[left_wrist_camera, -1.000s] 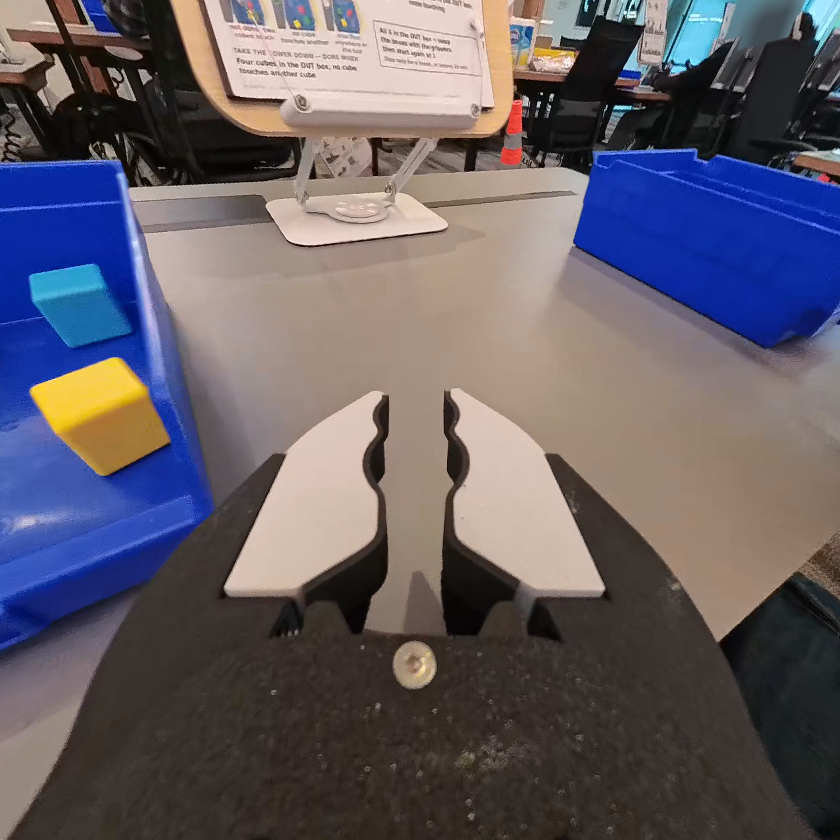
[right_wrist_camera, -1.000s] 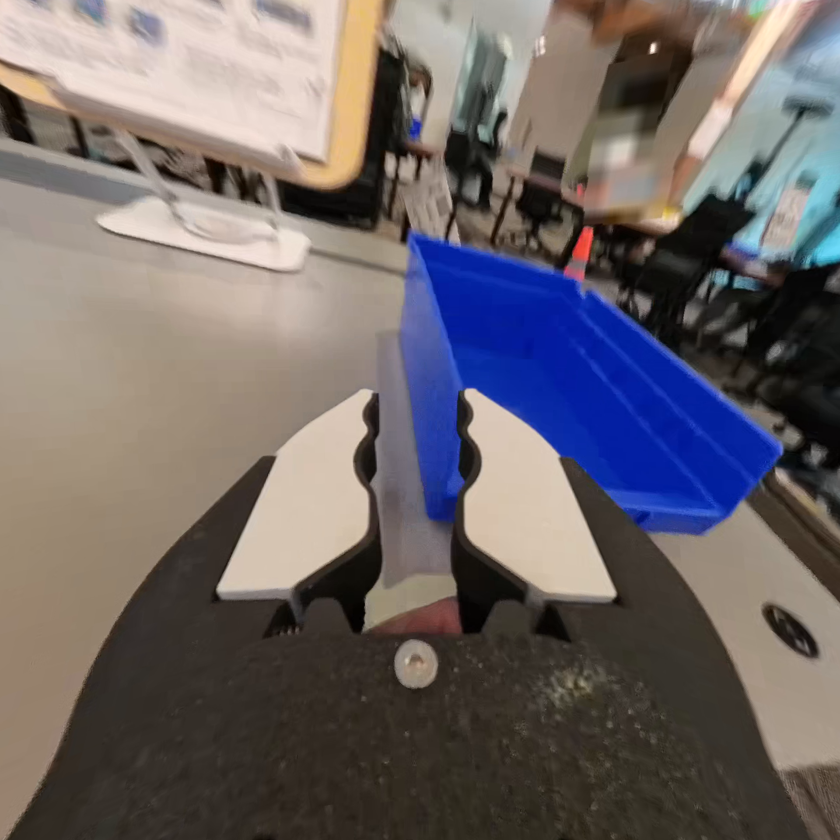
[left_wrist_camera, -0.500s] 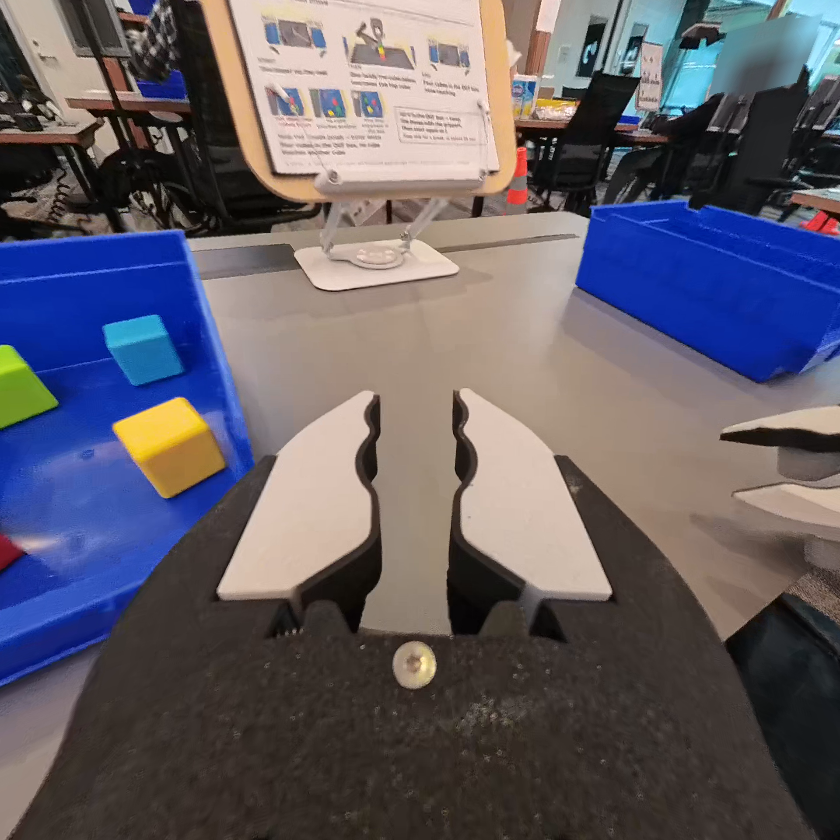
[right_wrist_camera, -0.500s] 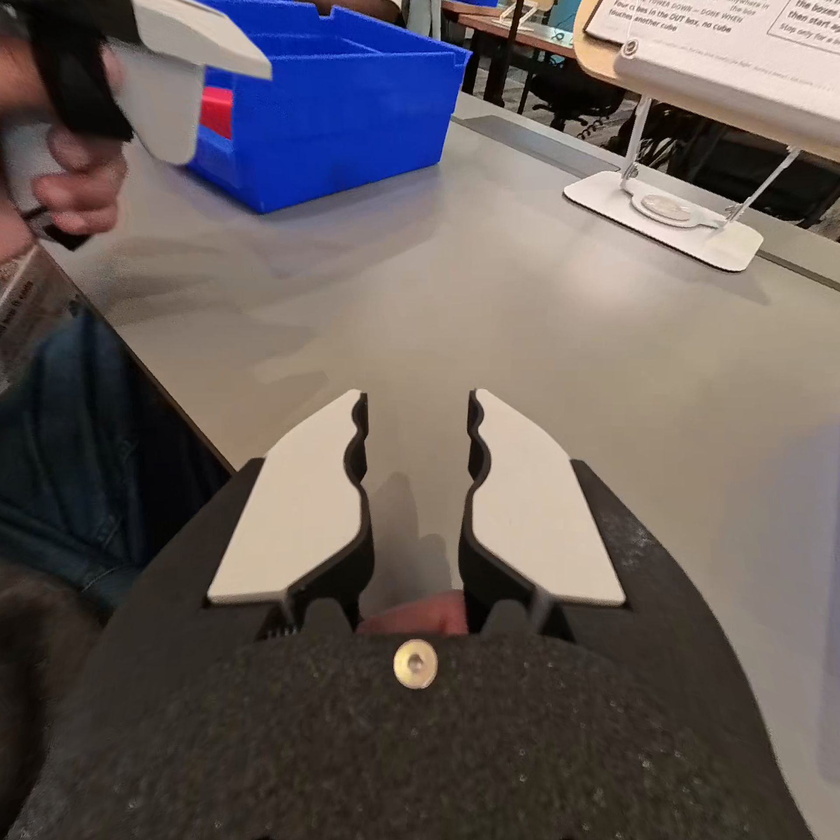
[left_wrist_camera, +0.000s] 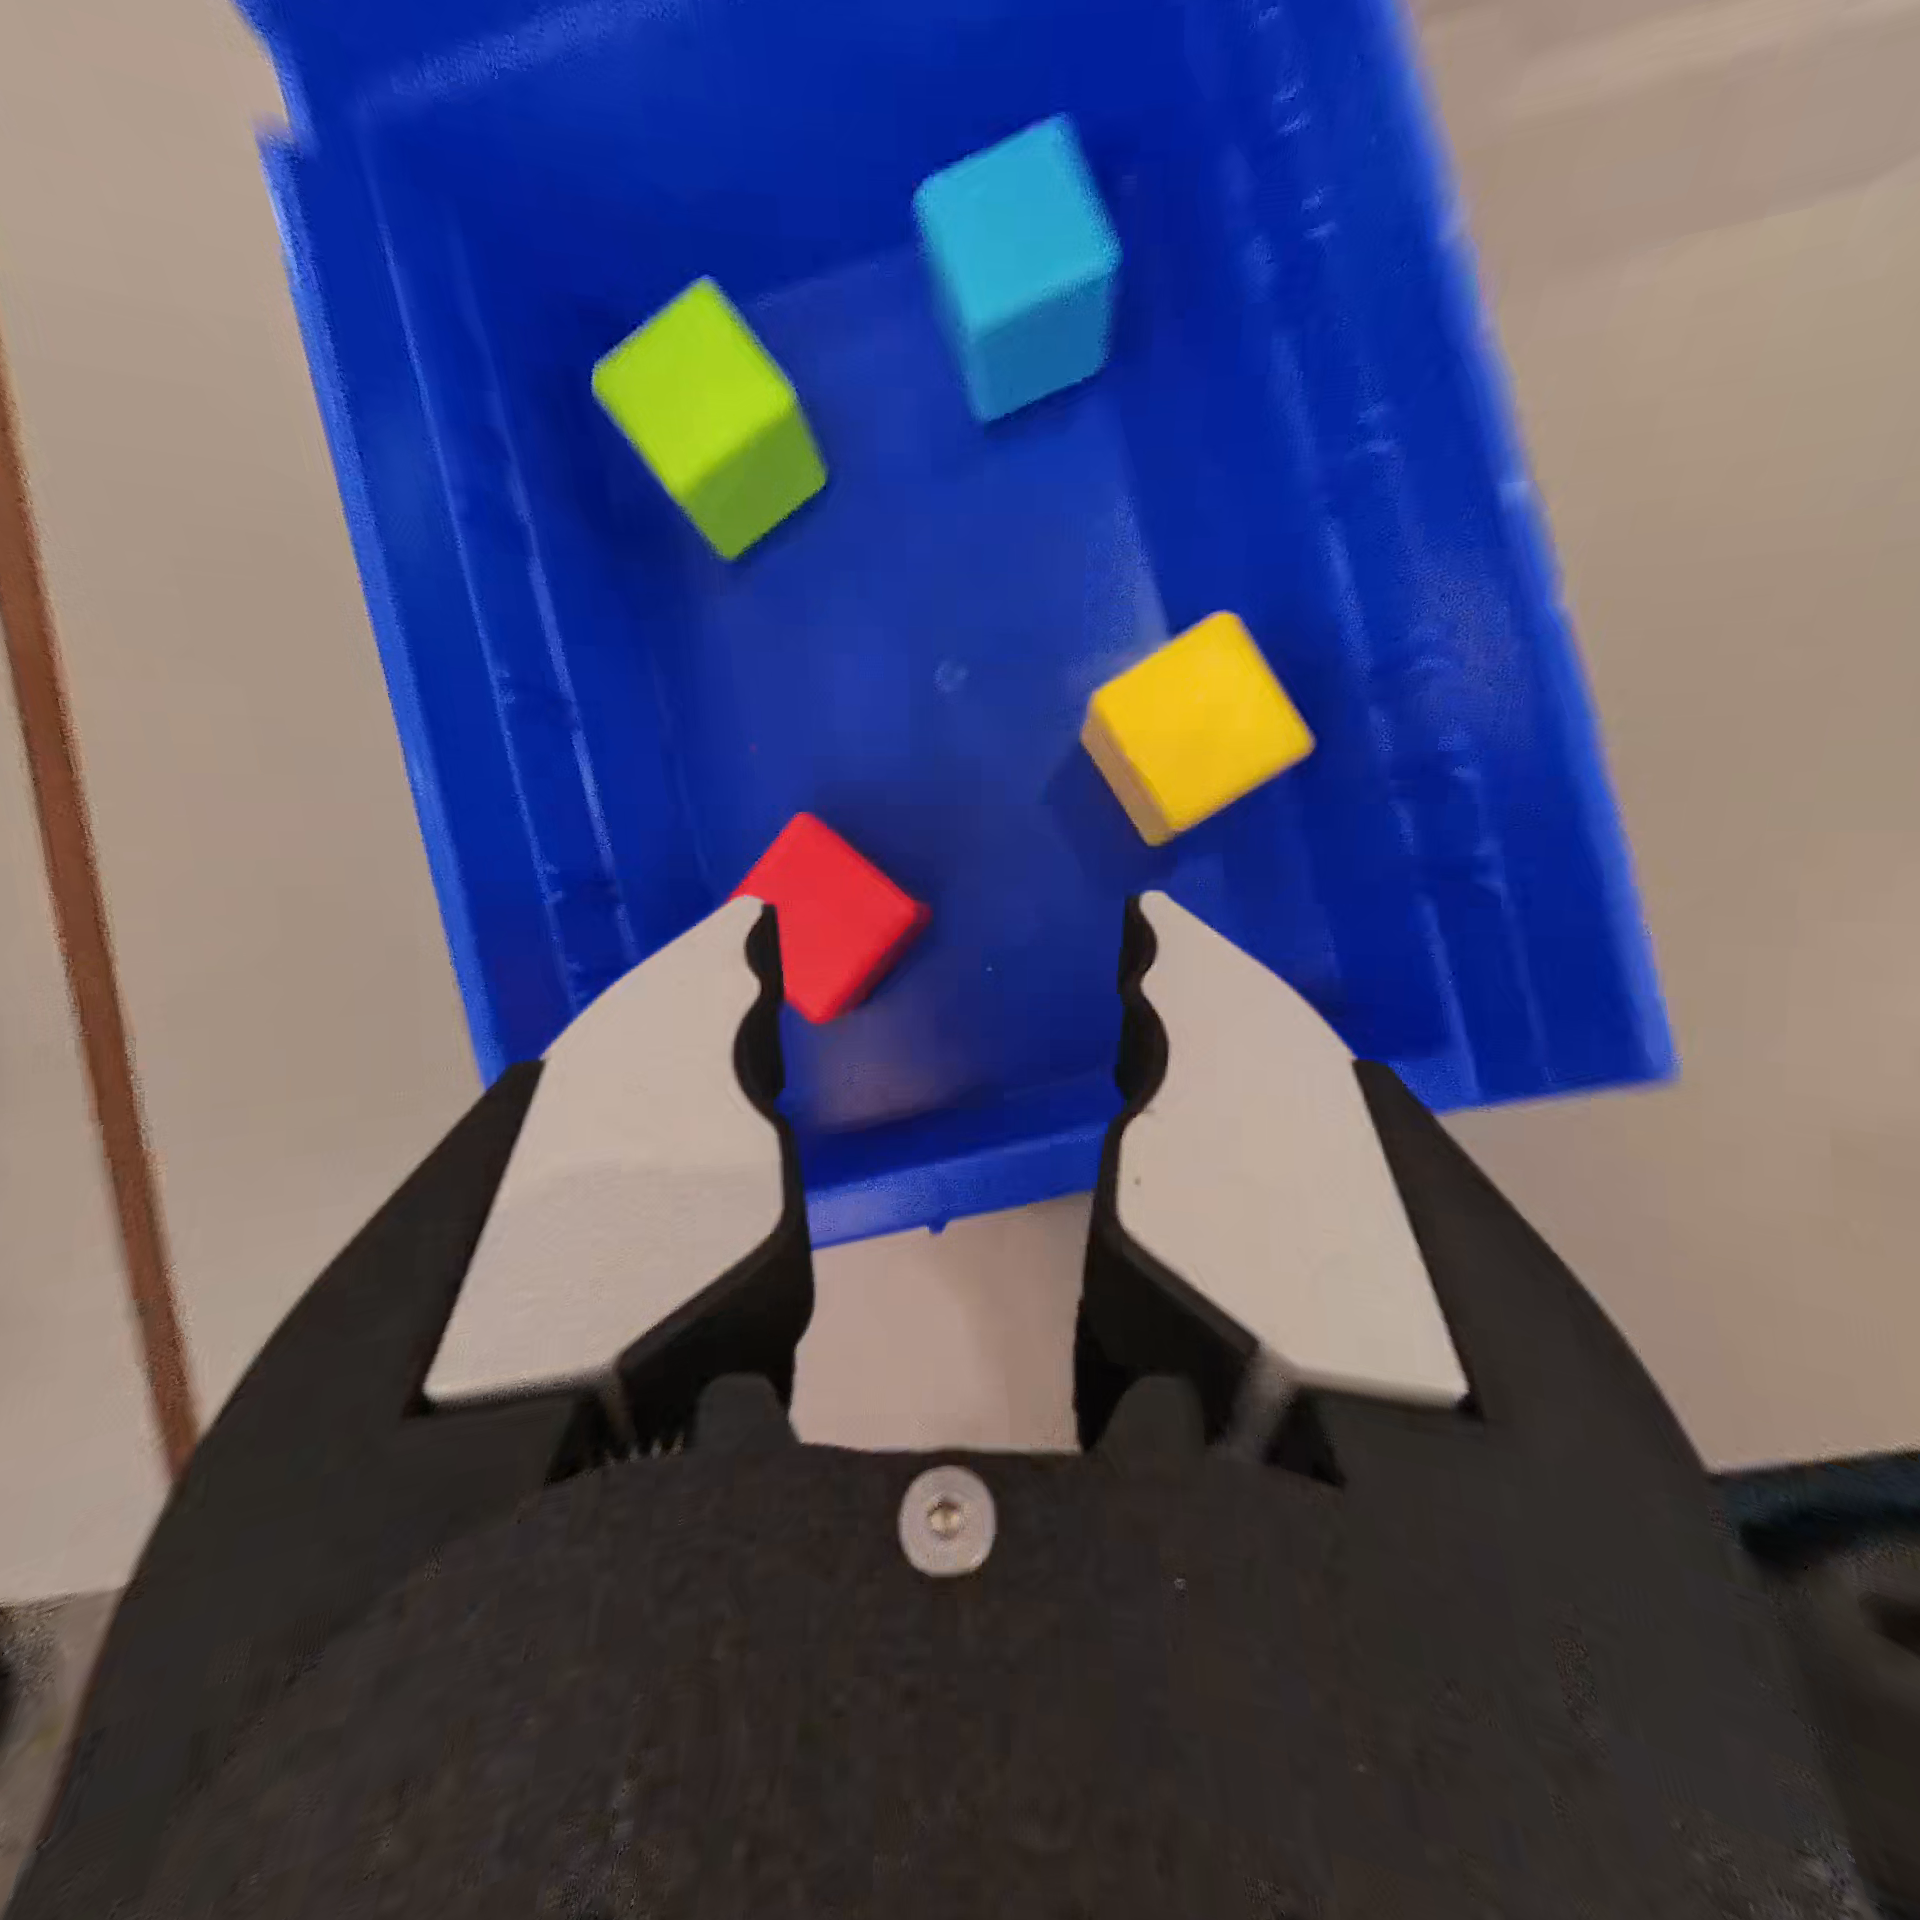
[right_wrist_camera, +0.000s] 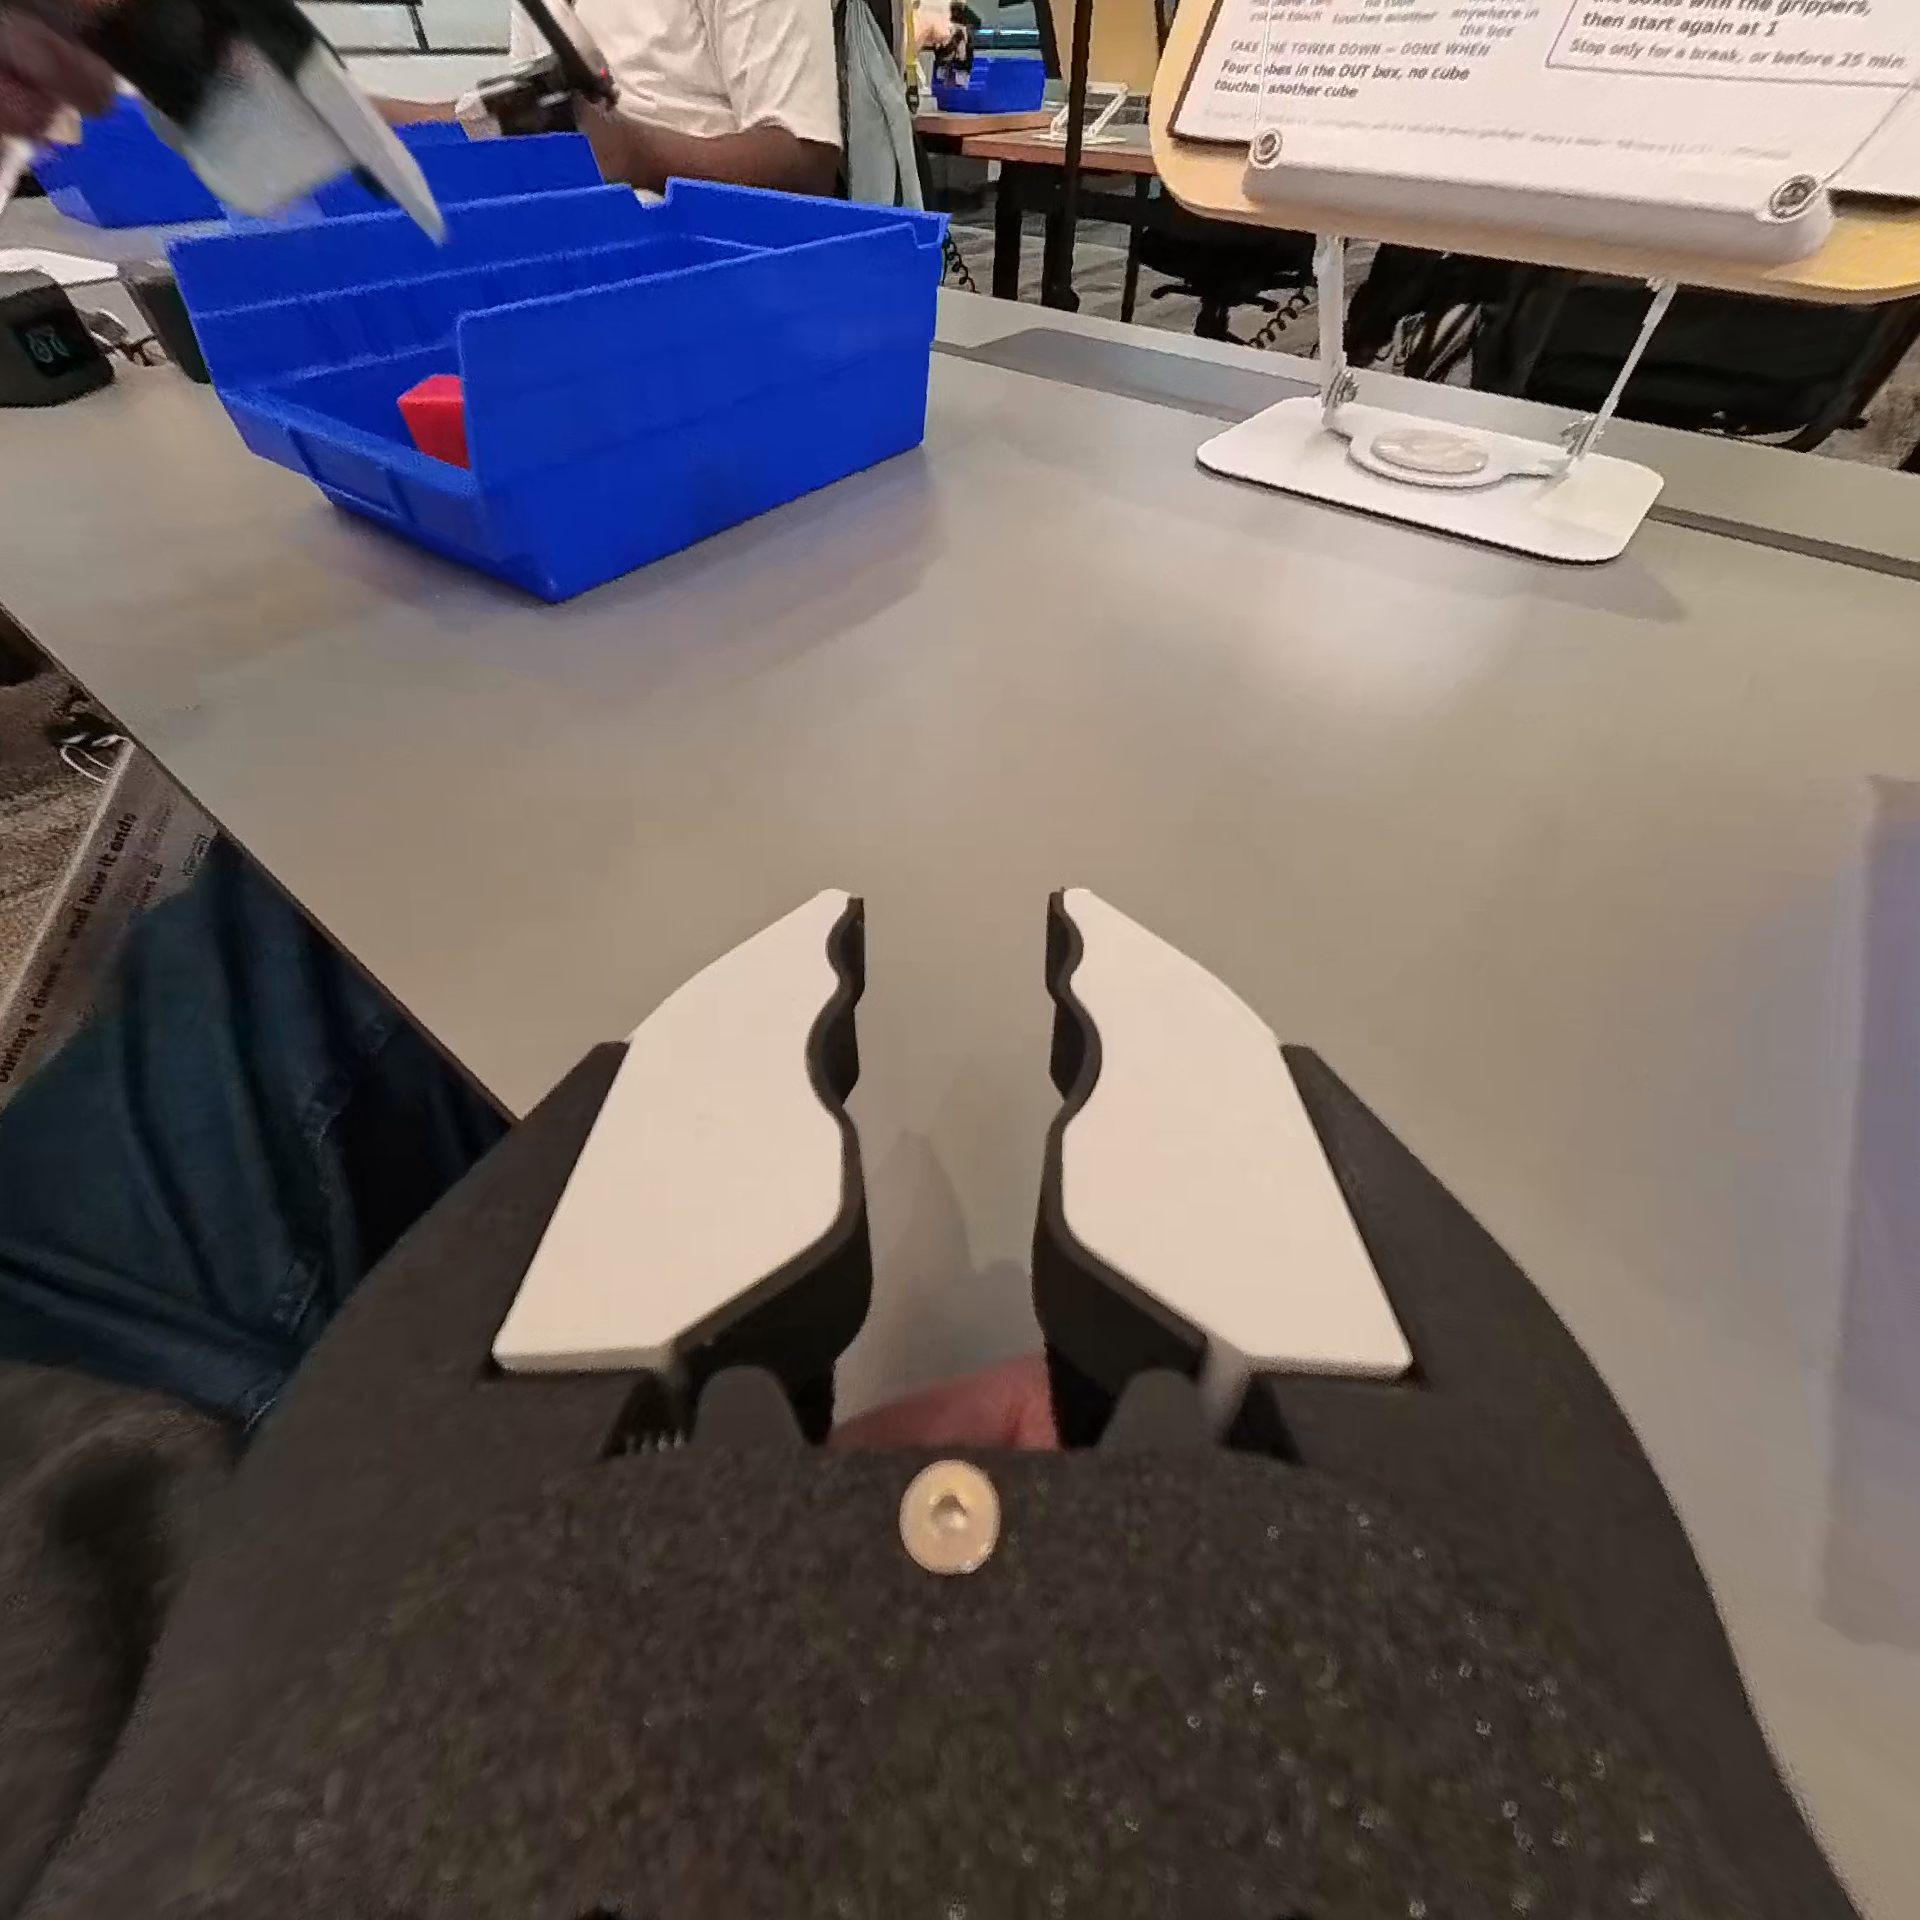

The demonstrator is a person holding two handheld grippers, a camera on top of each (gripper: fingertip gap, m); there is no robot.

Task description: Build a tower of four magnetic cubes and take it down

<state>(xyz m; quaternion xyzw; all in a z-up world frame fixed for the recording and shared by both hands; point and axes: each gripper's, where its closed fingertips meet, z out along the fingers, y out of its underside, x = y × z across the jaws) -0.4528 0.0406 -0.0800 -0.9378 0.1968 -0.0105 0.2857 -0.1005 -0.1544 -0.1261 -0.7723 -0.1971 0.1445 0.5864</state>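
1. The left gripper [left_wrist_camera: 945,914], black-bodied with pale grey finger plates, hangs above the near end of a deep blue plastic bin [left_wrist_camera: 499,665] and looks almost straight down into it; its jaws are spread wide and hold nothing.
2. Four magnetic cubes lie apart on the bin floor, none touching another (the view is a little blurred by motion).
3. The red cube [left_wrist_camera: 836,920] is nearest the bin's near wall, just beside the left finger's tip and partly hidden behind it; whether they touch cannot be told.
4. The yellow cube [left_wrist_camera: 1195,727] sits toward the bin's right wall, a little beyond the right fingertip.
5. The lime green cube [left_wrist_camera: 712,416] lies farther in, toward the bin's left wall.
6. The light blue cube [left_wrist_camera: 1013,265] lies deepest in the bin, close to its far end.
7. The bin stands on a smooth grey table [right_wrist_camera: 1195,748].
8. The right gripper [right_wrist_camera: 954,909] is low over the table's near edge, well apart from the bin; its jaws are parted by a moderate gap, with bare tabletop showing between them.
9. In the right wrist view the bin [right_wrist_camera: 707,364] is at the far left, the red cube [right_wrist_camera: 436,416] visible through its low front, and the left gripper [right_wrist_camera: 312,135] is blurred above it.
10. Right of the bin, a white stand [right_wrist_camera: 1434,478] carries an instruction board [right_wrist_camera: 1558,94] (printed sheet on a wooden panel).
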